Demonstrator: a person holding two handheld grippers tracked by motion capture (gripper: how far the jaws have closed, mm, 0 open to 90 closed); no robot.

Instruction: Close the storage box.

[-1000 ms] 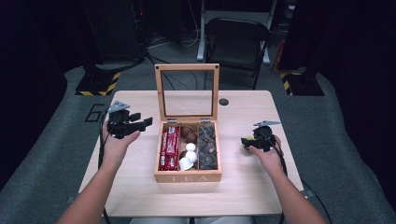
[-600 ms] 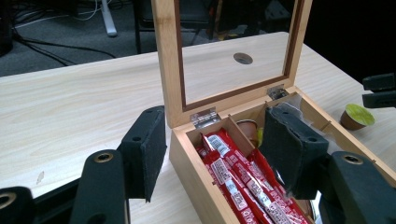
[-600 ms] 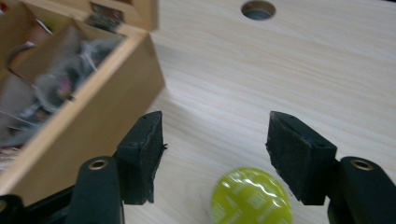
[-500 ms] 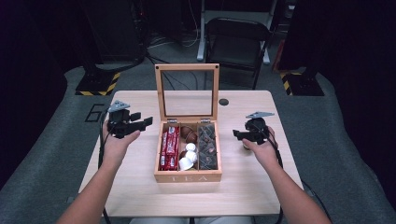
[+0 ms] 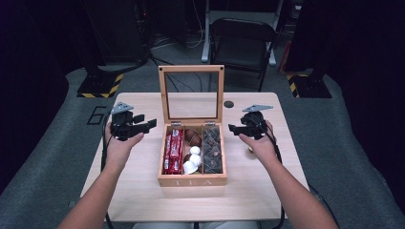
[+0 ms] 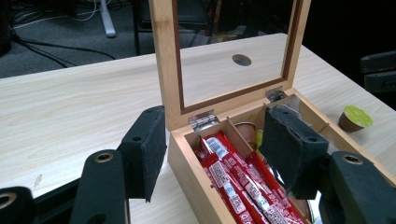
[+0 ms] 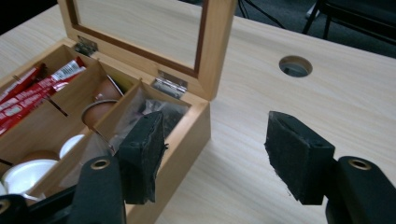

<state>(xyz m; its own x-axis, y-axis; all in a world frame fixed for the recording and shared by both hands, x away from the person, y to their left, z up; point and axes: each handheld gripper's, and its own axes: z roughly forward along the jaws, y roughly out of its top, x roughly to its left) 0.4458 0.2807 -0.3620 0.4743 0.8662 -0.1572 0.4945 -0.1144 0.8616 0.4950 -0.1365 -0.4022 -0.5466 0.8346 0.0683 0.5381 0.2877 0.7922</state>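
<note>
With both tongs, left (image 5: 149, 124) and right (image 5: 233, 128), half open and empty, approach upright glass lid (image 5: 191, 93) of wooden tea box (image 5: 192, 180) slowly

red packets (image 6: 243, 186) cut off by frame edge, capsule (image 5: 250, 150) mostly hidden behind right hand (image 5: 260, 143)

- The tea box (image 5: 192, 180) is light wood, marked "TEA" on its front wall, and stands mid-table, nearer the front edge.
- Its glass-paned lid (image 5: 191, 94) stands upright, hinged at the back.
- Three compartments: red sachets (image 5: 173, 151) in the left, brown and white capsules (image 5: 192, 153) in the middle, dark packets (image 5: 211, 149) in the right.
</note>
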